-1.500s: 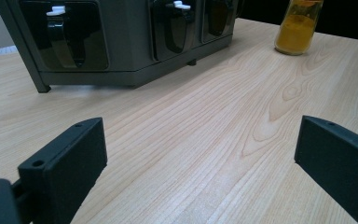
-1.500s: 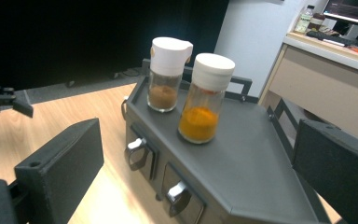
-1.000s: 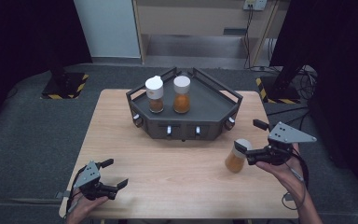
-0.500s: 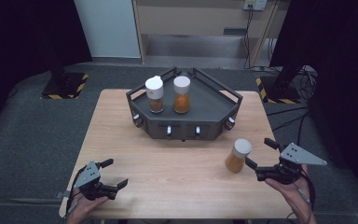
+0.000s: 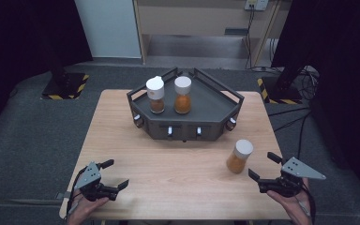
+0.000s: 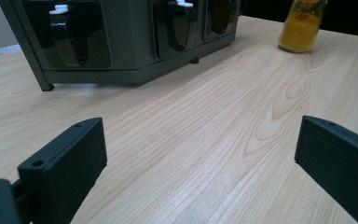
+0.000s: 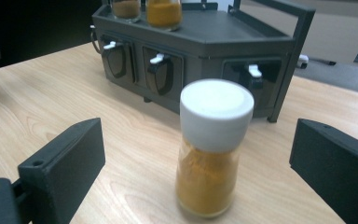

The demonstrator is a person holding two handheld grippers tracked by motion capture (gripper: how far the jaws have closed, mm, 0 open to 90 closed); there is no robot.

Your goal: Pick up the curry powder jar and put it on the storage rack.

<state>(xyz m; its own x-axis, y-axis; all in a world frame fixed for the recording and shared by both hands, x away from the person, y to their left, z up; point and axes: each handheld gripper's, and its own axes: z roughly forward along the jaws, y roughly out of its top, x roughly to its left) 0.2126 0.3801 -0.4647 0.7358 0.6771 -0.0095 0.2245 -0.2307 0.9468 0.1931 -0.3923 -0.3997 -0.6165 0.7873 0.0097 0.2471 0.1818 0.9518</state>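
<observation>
The spice jar (image 5: 239, 156) stands upright on the wooden table (image 5: 178, 164), long axis vertical, white cap up, orange powder filling the lower part; in the high view the cap leans a touch toward 1 o'clock, which may just be the camera angle. It sits at about 4 o'clock from the table's centre, in front of the right end of the dark rack (image 5: 220, 101) and apart from it. The right gripper (image 5: 266, 168) is at 4 o'clock from the jar, near it but not touching — jaws spread wide, released, nothing between them. In the right gripper view the spice jar (image 7: 213, 149) stands between the two black jaws and ahead of them, with clear gaps on both sides, and the rack (image 7: 223, 42) lies behind it with its row of latched drawers. The left gripper (image 5: 114, 174) rests at the table's 7 o'clock corner, well apart from the jar, jaws also open and empty. In the left gripper view the spice jar (image 6: 303, 25) is far off at 1 o'clock. On top of the rack stand two more jars: a brown-filled jar (image 5: 155, 95) and, just beside it at 3 o'clock, an orange-filled jar (image 5: 183, 95), both upright with white caps.
</observation>
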